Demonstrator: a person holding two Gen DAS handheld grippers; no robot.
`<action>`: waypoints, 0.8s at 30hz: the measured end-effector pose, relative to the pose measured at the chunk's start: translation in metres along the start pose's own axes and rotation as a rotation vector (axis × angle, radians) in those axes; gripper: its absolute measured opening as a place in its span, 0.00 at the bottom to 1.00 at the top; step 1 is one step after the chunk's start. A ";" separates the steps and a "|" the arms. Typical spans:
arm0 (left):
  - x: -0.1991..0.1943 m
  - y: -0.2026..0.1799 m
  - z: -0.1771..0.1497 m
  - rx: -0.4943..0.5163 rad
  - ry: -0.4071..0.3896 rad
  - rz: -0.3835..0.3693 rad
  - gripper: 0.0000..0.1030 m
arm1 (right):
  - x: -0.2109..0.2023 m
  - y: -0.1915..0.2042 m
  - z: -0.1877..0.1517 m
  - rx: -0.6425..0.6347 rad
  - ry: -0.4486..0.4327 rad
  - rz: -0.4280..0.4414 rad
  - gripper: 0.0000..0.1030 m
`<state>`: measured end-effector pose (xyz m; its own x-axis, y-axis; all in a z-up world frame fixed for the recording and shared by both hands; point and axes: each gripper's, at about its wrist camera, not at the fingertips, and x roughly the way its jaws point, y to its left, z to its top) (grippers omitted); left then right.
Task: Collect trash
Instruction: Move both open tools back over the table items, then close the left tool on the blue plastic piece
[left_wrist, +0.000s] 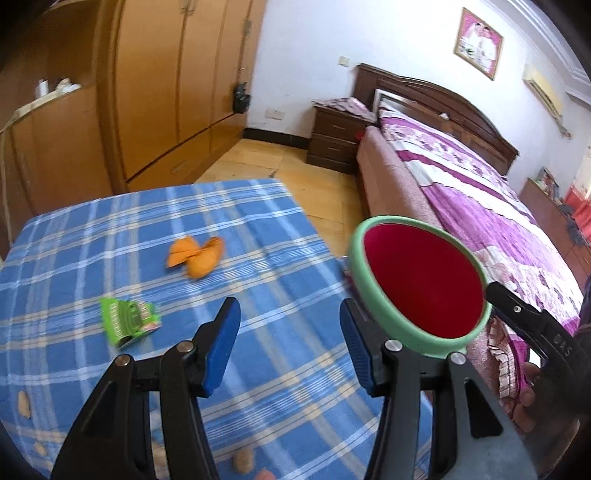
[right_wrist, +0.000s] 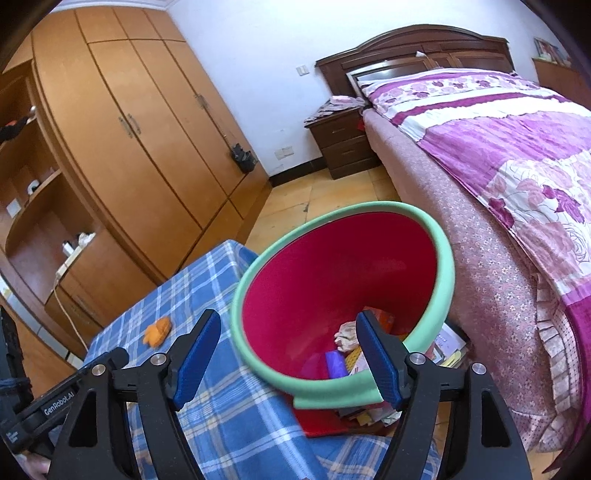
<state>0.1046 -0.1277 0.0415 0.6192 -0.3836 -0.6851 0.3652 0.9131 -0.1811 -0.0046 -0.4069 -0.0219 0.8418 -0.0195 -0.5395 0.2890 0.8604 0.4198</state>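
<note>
A green snack wrapper (left_wrist: 129, 319) and orange peel (left_wrist: 195, 254) lie on the blue plaid tablecloth (left_wrist: 110, 229). My left gripper (left_wrist: 288, 306) hovers open above the cloth, just right of the wrapper, nothing between its blue pads. The red bin with a green rim (right_wrist: 443, 266) sits at the table's right edge, mouth tilted toward me, with crumpled paper (right_wrist: 345, 336) and wrappers inside. My right gripper (right_wrist: 288, 315) is open at the bin's near rim. Its right pad (right_wrist: 376, 362) overlaps the rim and its left pad stands apart from it. The peel (right_wrist: 159, 330) also shows here.
Small brown scraps (left_wrist: 243, 461) dot the cloth's near edge. A bed with a purple quilt (right_wrist: 517, 166) runs along the right, a wooden wardrobe (right_wrist: 147, 129) along the left, a nightstand (right_wrist: 343, 144) at the back. Papers (right_wrist: 447, 347) lie on the floor behind the bin.
</note>
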 end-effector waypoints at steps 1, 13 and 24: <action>-0.002 0.004 -0.001 -0.005 0.000 0.004 0.55 | -0.001 0.004 -0.002 -0.009 0.001 0.002 0.75; -0.023 0.063 -0.017 -0.075 -0.027 0.146 0.71 | 0.008 0.042 -0.025 -0.101 0.055 0.029 0.75; -0.005 0.098 -0.036 -0.136 0.038 0.200 0.77 | 0.021 0.063 -0.043 -0.147 0.113 0.040 0.76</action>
<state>0.1123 -0.0314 0.0019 0.6426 -0.1899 -0.7423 0.1395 0.9816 -0.1303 0.0120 -0.3319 -0.0382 0.7920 0.0663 -0.6069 0.1800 0.9245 0.3359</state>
